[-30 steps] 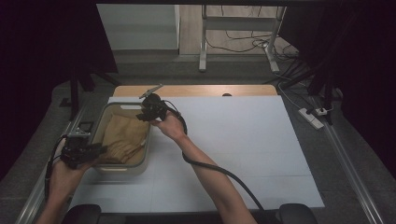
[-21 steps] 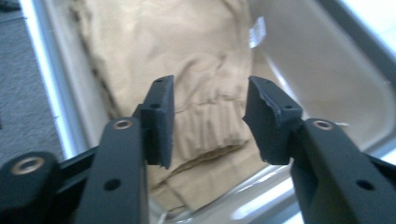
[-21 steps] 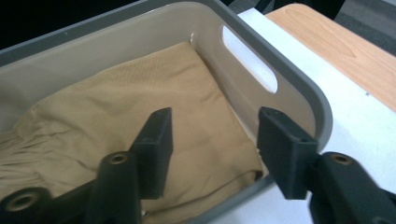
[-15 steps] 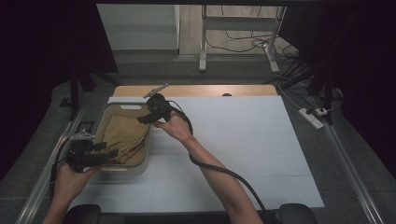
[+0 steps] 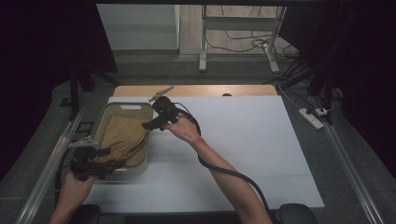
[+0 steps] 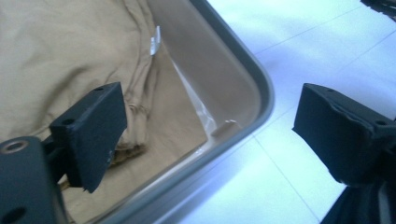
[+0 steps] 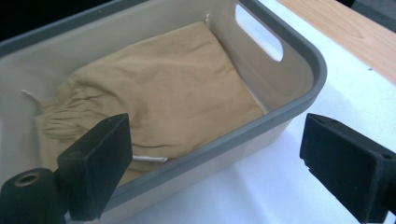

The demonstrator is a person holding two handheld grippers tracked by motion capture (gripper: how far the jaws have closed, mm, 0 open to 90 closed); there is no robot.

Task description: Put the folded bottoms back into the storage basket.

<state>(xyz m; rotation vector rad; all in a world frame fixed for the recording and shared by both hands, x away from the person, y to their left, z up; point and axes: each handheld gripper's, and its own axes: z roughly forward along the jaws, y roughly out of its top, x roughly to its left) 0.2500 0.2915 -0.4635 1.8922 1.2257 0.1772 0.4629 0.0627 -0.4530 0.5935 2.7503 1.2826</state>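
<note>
Tan cloth (image 7: 154, 88) – white drawstring (right gripper view) (image 7: 149, 159)

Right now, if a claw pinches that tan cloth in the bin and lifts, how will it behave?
Probably floppy: the tan cloth lies slumped and wrinkled in the bin, gathered at one end. Likely light, so the bin should stay put. Its thin drawstring may trail and catch the rim.
</note>
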